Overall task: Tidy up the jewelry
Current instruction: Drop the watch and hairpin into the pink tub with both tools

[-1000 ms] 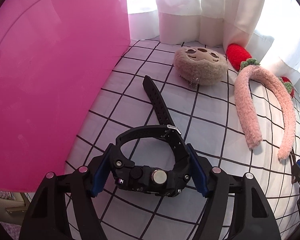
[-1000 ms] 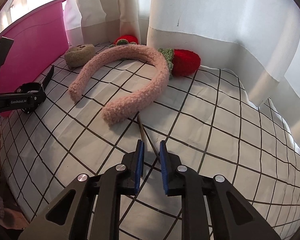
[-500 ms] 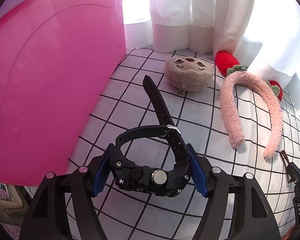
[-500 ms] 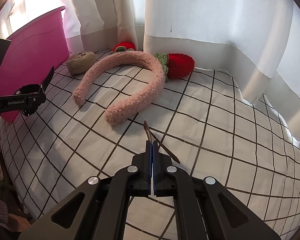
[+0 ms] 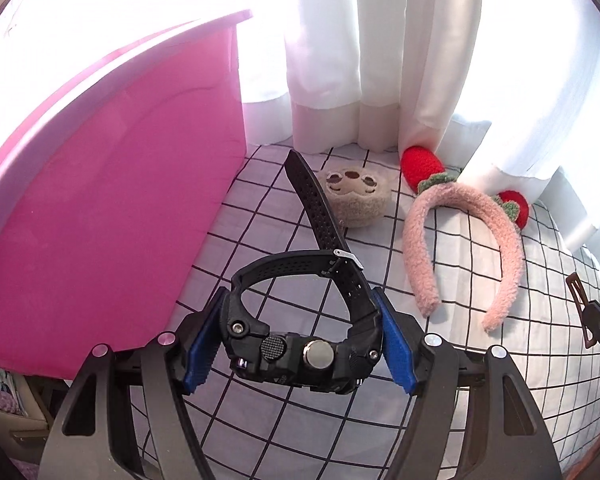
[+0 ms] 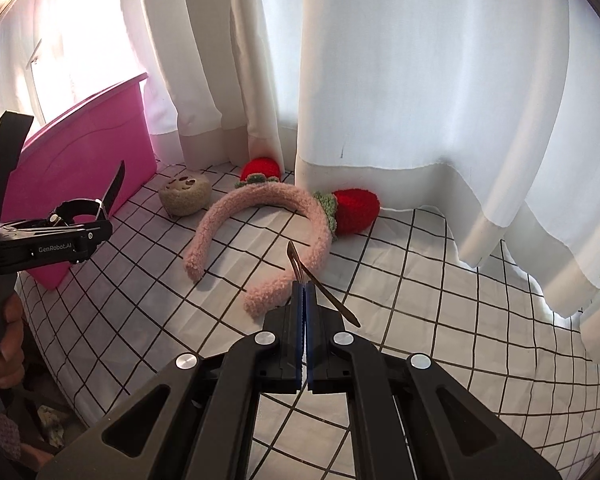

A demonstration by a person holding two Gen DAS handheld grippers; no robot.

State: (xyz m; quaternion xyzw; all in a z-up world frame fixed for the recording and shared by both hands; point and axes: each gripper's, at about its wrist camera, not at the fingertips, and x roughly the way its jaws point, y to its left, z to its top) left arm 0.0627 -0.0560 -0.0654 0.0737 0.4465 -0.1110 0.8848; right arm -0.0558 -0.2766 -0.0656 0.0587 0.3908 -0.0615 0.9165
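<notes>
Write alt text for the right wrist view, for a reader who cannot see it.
The right gripper is shut on a thin brown hair clip above a grid-patterned cloth. Beyond lie a pink fuzzy headband with strawberry ends and a beige plush; at left, the left gripper holds a black watch beside a pink bin.

Both wrist views angle down, close; sharing the headband [image 5: 460,240] [image 6: 260,216].

Things on the checked cloth, counted

One black watch [image 5: 300,344], one brown hair clip [image 6: 320,280], one fuzzy pink headband [image 6: 268,232] with two red strawberries, one tan plush [image 6: 184,198], one pink bin [image 5: 100,208], two grippers.
</notes>
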